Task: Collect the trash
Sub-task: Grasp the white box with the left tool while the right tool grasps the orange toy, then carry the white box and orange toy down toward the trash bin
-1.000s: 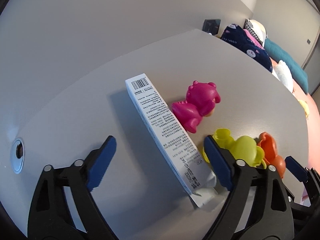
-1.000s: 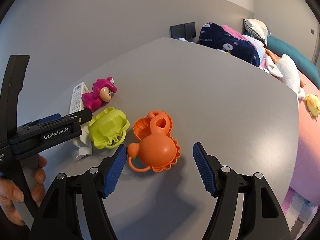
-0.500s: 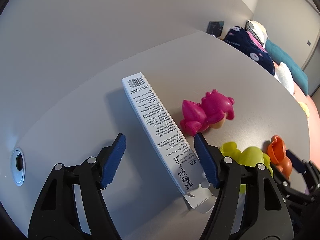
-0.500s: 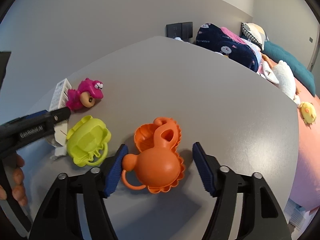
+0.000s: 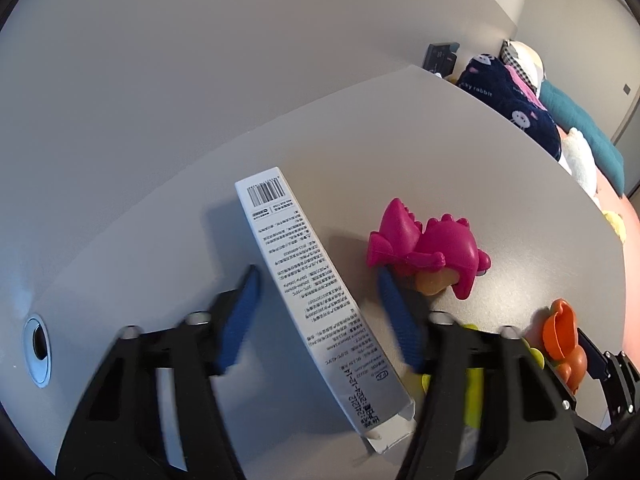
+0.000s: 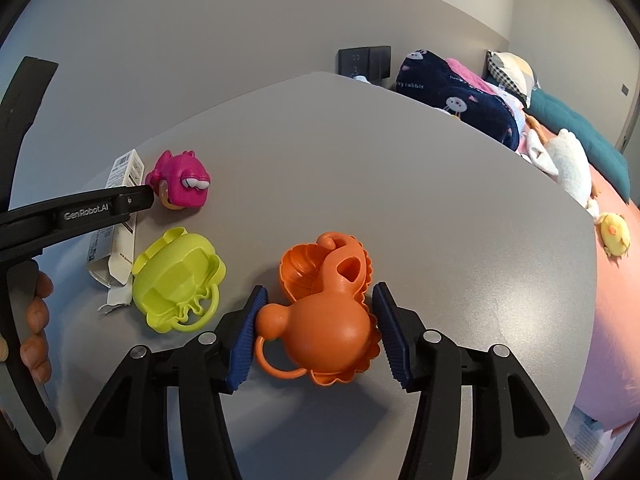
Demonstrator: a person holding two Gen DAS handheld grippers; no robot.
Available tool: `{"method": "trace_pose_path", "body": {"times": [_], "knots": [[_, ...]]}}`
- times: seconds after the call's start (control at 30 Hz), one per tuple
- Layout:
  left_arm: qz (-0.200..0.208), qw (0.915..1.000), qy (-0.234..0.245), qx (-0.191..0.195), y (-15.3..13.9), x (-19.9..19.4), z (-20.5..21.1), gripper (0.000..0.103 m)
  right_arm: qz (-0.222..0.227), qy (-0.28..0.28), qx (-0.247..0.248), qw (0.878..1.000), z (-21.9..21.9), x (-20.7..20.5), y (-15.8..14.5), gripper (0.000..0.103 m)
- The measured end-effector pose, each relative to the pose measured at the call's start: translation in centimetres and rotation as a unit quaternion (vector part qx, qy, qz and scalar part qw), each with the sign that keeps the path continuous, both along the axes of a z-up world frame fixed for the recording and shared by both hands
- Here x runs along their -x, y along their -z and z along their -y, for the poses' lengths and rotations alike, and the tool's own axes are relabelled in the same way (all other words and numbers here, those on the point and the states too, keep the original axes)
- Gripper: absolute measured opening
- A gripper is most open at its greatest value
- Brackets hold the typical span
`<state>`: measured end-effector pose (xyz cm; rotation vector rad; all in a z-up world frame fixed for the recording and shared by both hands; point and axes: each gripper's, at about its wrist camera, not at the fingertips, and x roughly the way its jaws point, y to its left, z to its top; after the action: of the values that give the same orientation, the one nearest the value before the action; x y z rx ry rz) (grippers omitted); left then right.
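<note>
A long white printed carton (image 5: 312,292) with a torn open end lies on the grey table (image 5: 460,152). My left gripper (image 5: 318,276) is open, its blue pads on either side of the carton's middle, not touching it. The carton also shows in the right wrist view (image 6: 120,216) behind the left gripper's arm. My right gripper (image 6: 318,296) is open, its pads close on both sides of an orange toy mould (image 6: 328,312), with small gaps.
A pink dinosaur toy (image 5: 432,252) lies just right of the carton, near the left gripper's right finger. A yellow-green toy mould (image 6: 176,280) lies between the carton and the orange toy. A cable hole (image 5: 38,348) sits at the left. A bed with plush toys (image 6: 560,156) lies beyond the table's right edge.
Both grippers have moved forward and narrowed: the left now straddles the carton, the right now straddles the orange toy. The pink dinosaur has shifted right and turned.
</note>
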<state>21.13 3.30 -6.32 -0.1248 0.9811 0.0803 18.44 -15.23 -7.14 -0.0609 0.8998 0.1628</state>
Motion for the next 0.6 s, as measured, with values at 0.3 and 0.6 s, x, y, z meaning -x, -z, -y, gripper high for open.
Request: {"method": "trace_pose_path", "body": {"times": [0.3, 0.6], "knots": [[0.018, 0.9997, 0.007, 0.014, 0.0, 0.5, -0.3, 0.027, 0.004, -0.004, -0.003, 1.000, 0.0, 0.5, -0.1, 0.055], [0.046, 0.9988, 0.020, 0.004, -2.0, 4.0, 0.1, 0.027, 0.014, 0.004, -0.029, 0.999, 1.7, 2.7, -1.9, 0.055]]}}
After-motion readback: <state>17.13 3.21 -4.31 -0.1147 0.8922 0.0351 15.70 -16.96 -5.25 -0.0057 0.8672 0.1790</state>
